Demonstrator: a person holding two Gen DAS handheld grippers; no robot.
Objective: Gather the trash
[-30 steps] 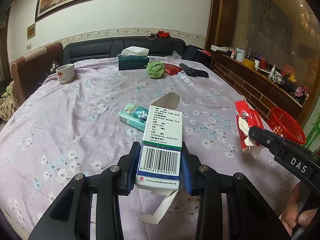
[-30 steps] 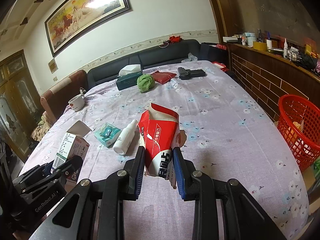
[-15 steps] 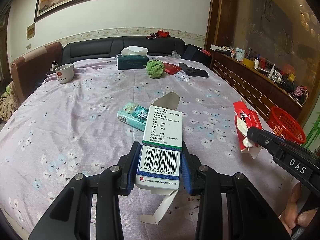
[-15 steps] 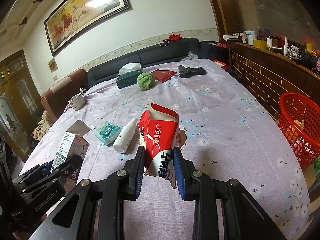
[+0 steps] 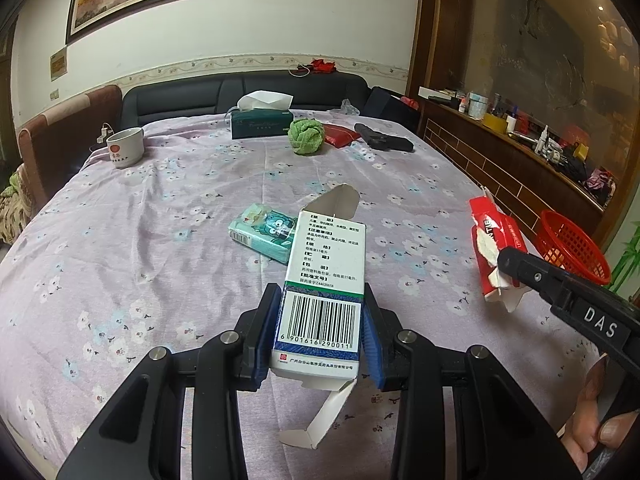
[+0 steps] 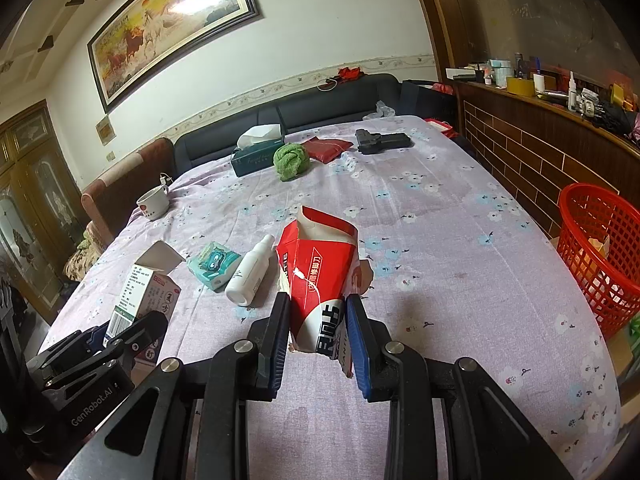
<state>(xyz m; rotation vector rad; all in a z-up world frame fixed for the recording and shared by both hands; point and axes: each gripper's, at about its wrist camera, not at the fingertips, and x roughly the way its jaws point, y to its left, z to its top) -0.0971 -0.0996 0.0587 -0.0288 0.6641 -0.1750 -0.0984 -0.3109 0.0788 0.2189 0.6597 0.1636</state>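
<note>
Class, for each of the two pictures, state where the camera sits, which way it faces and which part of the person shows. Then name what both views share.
Left wrist: sits on the left tool, faces forward and down across the table; its jaws clamp the white box; a hand shows at lower right.
Right wrist: sits on the right tool, faces the same way; its jaws clamp the red carton; no part of the person shows.
Shared: both cartons, green tissue pack, red basket.

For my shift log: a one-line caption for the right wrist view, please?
Right claw shut on a torn red carton above the flowered tablecloth, red basket waiting at right.
</note>
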